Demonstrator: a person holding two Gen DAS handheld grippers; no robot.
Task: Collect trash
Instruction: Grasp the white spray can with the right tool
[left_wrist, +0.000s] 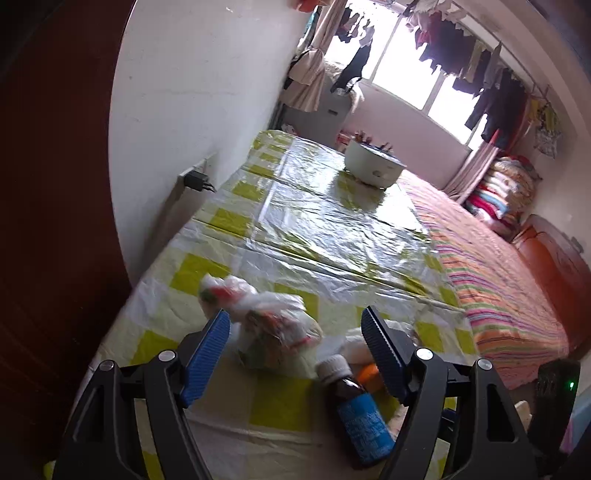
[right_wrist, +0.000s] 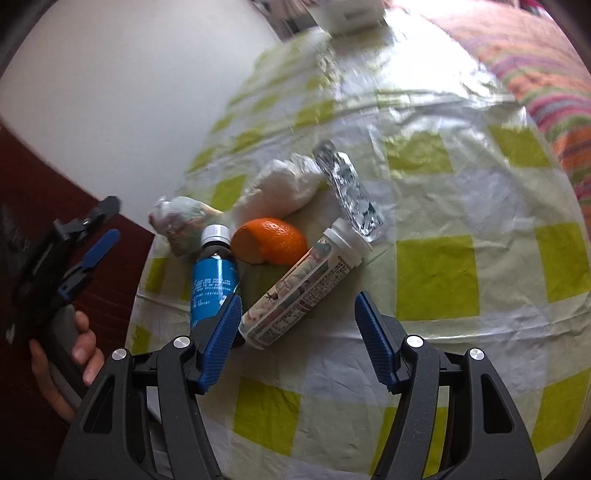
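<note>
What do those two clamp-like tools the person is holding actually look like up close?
Each is a black plastic frame of angular, cut-out arms joined with round silver pins. The right gripper ends in two fingers faced with ribbed blue pads; the left gripper is built the same. Seen from the side in the right wrist view, the left one has a grey handle. No cables, markings or sleeves show.

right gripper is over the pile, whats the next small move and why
Probably ease the right gripper down and forward until its open pads straddle the white tube, then close. The tube lies on its side just ahead of the fingertips, nearest of the pile, with nothing between the pads yet. The bottle sits close beside the left pad, so keep clear of it.
</note>
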